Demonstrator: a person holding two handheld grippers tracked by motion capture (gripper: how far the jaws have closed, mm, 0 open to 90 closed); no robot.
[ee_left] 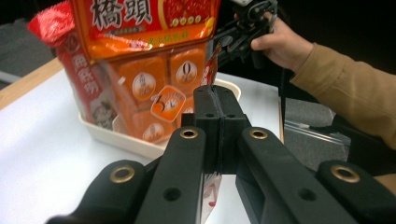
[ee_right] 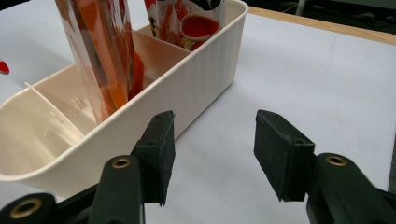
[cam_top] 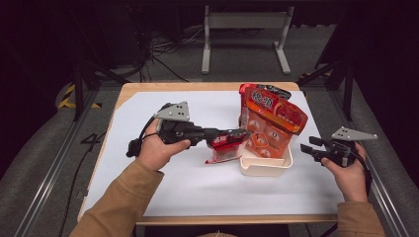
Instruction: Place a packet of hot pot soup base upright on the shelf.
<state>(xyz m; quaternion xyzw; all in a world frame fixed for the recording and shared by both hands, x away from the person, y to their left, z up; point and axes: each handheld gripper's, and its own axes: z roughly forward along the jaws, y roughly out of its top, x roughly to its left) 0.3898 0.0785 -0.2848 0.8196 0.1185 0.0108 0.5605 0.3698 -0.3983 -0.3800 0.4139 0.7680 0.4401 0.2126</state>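
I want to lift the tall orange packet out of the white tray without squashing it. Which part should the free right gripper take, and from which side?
Take the orange packet by its flat top edge, coming from above. It stands upright in the white tray, so the top edge is free and thin enough for the open right gripper, while the tray walls probably block its lower part. The left gripper is shut on a small red packet.

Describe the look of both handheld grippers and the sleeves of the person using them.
Both the left gripper and the right gripper are black, each with two flat-padded jaws on arms with brass-coloured rivets, a grey three-cornered plate on top and a trailing black cable. The person's sleeves are tan-brown.
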